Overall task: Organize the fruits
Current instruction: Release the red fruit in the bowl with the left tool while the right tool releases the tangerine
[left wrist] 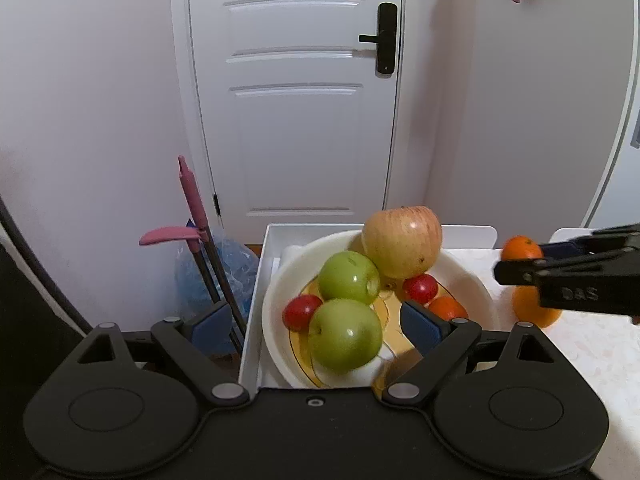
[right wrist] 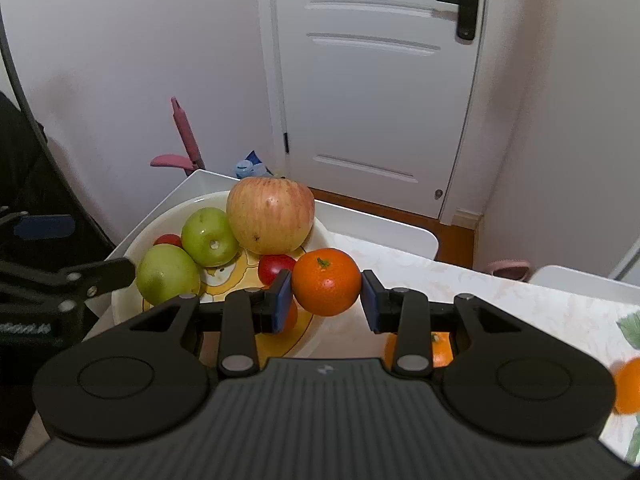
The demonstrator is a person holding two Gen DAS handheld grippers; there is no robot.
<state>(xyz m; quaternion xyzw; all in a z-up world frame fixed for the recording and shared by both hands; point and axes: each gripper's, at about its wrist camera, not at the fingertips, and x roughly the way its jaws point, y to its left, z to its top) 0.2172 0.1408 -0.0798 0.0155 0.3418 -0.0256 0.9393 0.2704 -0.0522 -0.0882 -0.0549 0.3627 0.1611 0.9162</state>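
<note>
left wrist view
left tongs [left wrist: 316, 328]: fingers spread wide apart, clamped on nothing, the blue pads clear of the fruit.
green apple [left wrist: 345, 335]: lies in the gap between the left tongs' pads, touching neither, resting in the bowl.
bowl [left wrist: 276, 300]: white with a yellow picture inside, just ahead of the left tongs, sitting in a white tray [left wrist: 256, 300].
second green apple [left wrist: 349, 277]: beyond the first one, further from the tongs, in the bowl.
big red-yellow apple [left wrist: 402, 241]: at the far side of the bowl, behind both green ones.
small red fruits [left wrist: 301, 311]: one just left of the near green apple, another right of the far one.
orange in bowl [left wrist: 447, 307]: just past the right-hand pad.
right tongs [left wrist: 520, 258]: reach in from the right edge, an orange at their tip.
orange on table [left wrist: 534, 308]: below the right tongs, outside the bowl.

right wrist view
right tongs [right wrist: 326, 292]: clamped on the held orange [right wrist: 326, 282], a blue pad pressed on each side.
held orange: lifted, near the bowl's right rim, stem up.
bowl and apples: ahead and left of the right tongs.
left tongs: at the left edge, beside the near green apple.
another orange [right wrist: 628, 386]: on the table at the far right, blurred.
</note>
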